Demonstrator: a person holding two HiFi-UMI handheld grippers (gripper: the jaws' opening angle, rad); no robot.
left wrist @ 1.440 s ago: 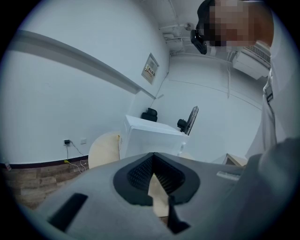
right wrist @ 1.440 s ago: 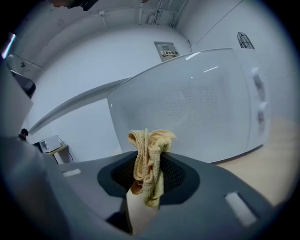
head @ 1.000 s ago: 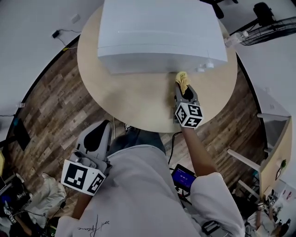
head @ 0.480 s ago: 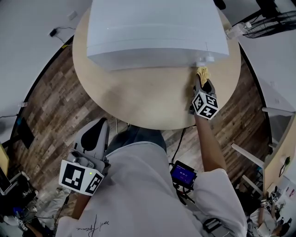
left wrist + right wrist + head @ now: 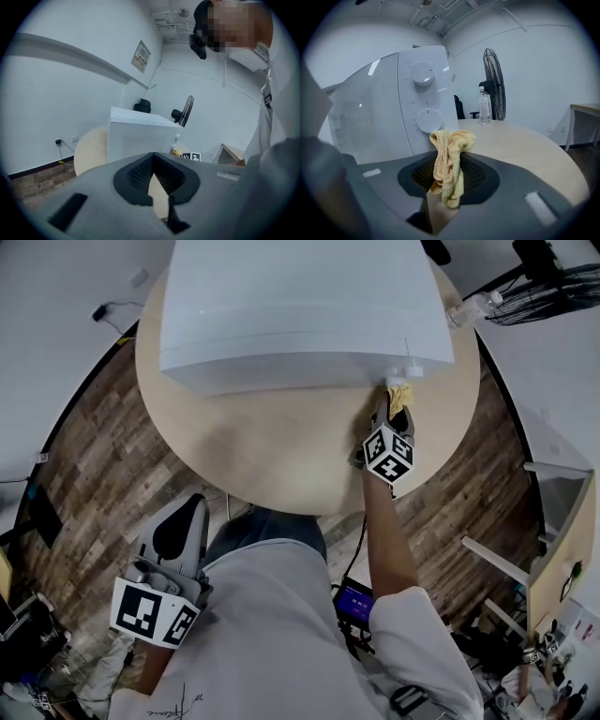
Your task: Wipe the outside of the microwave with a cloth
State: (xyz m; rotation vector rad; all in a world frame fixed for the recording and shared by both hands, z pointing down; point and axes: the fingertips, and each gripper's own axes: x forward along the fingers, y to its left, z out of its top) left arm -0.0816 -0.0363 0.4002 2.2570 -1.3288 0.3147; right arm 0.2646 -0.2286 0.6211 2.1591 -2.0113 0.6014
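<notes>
Right now my right gripper is clamped on the yellow cloth, whose bunched end sticks up past the jaws. I hold it at the front right corner of the white microwave, close to the lower dial of its control panel. The microwave stands on the round wooden table. My left gripper hangs low beside my body, off the table, jaws together on nothing.

The microwave sits on the table's far half. My right gripper, cloth between its jaws, is at its near right corner; my left gripper hangs off the table, near left.
</notes>
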